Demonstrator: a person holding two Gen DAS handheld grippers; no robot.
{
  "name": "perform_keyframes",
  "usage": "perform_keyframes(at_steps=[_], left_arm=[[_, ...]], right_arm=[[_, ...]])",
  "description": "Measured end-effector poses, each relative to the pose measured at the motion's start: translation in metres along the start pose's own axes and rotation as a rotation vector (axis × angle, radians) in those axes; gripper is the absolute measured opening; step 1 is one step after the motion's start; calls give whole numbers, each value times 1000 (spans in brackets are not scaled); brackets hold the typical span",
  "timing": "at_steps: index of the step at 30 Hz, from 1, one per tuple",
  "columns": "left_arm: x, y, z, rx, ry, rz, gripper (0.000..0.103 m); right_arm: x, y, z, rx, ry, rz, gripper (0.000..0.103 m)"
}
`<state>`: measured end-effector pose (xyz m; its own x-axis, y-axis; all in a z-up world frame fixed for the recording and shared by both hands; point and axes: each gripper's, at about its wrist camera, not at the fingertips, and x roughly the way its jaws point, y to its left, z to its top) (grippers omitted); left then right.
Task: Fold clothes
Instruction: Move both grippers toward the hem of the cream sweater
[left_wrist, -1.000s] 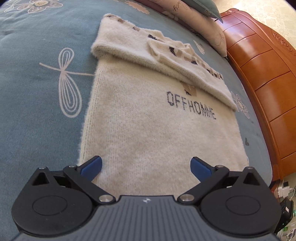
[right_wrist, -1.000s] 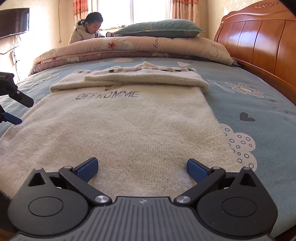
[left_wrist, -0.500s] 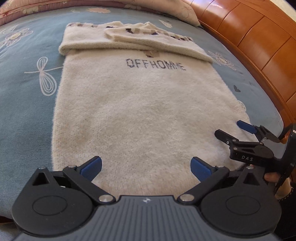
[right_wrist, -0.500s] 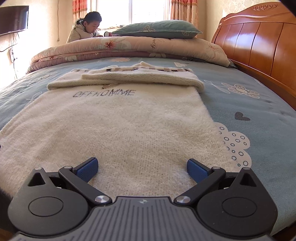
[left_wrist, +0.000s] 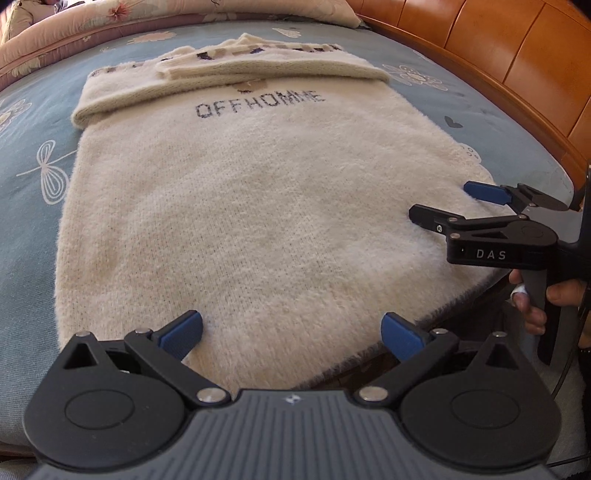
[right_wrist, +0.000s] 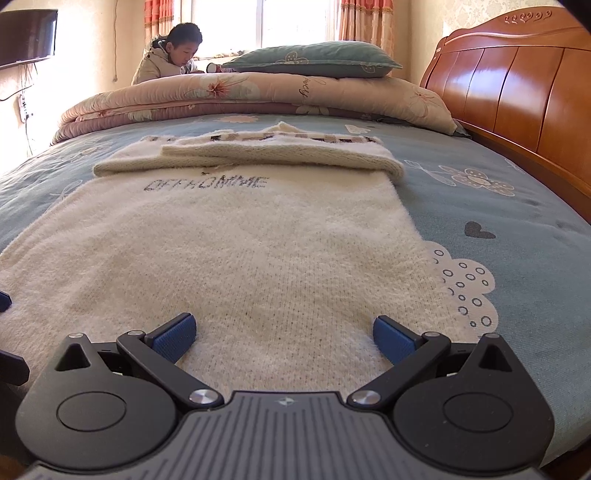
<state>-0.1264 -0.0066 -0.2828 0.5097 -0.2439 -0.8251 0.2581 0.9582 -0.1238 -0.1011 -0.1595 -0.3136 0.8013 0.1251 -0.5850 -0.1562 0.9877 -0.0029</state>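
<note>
Sweater (left_wrist: 258, 206): flat on bed (left_wrist: 33, 147), far end folded over (lettering showing).
Left gripper (left_wrist: 291, 332): released, near hem.
Right gripper (right_wrist: 284, 332): released, near hem.

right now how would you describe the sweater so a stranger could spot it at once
On the blue floral bedsheet beside the wooden headboard, the cream fuzzy sweater lies flat. Unlike the quilt and pillow behind, it reads OFFHOMME.

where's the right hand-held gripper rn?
In the left wrist view the right hand-held gripper sits at the right, open, over the near right corner of the cream sweater, by the edge of the bed.
</note>
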Motion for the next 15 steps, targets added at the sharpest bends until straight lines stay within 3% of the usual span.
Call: perform_keyframes(at_steps=[15], left_arm=[[-5, 0, -15, 68, -63, -9, 102]], right_arm=[[-2, 1, -5, 9, -29, -18, 103]])
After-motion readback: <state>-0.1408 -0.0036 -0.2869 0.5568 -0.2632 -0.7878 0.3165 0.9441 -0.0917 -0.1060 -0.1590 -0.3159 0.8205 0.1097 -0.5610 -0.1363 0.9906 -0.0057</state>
